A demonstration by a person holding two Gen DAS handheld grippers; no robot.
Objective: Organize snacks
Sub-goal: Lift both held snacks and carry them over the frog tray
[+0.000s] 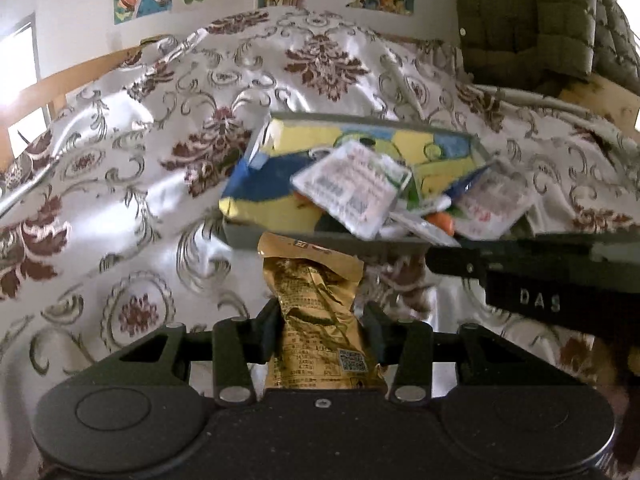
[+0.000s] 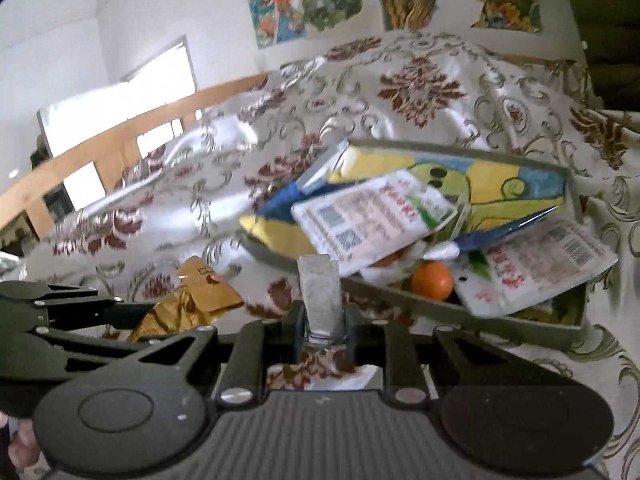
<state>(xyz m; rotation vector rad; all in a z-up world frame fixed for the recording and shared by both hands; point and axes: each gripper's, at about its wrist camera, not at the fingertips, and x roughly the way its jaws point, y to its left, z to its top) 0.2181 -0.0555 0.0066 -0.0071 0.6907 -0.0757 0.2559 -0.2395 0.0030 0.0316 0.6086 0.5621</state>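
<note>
My left gripper [image 1: 322, 320] is shut on a crinkled gold snack packet [image 1: 316, 300], which stands up between the fingers just in front of a grey tray [image 1: 248, 238]. In the right wrist view the same gold packet [image 2: 192, 296] shows in the left gripper [image 2: 120, 312]. My right gripper [image 2: 325, 320] is shut on a small silvery-grey packet [image 2: 320, 288], close to the tray's near wall [image 2: 540, 330]. The tray holds yellow-and-blue bags [image 2: 500, 188], white printed packets [image 2: 372, 220] and an orange [image 2: 432, 280]. The right gripper [image 1: 440, 260] reaches in from the right.
A shiny white cloth with brown floral patterns [image 1: 140, 160] covers the surface under everything. A wooden rail [image 2: 120, 132] runs along its far left edge. An olive quilted jacket [image 1: 540, 20] hangs at the back right, and posters [image 2: 304, 0] are on the wall.
</note>
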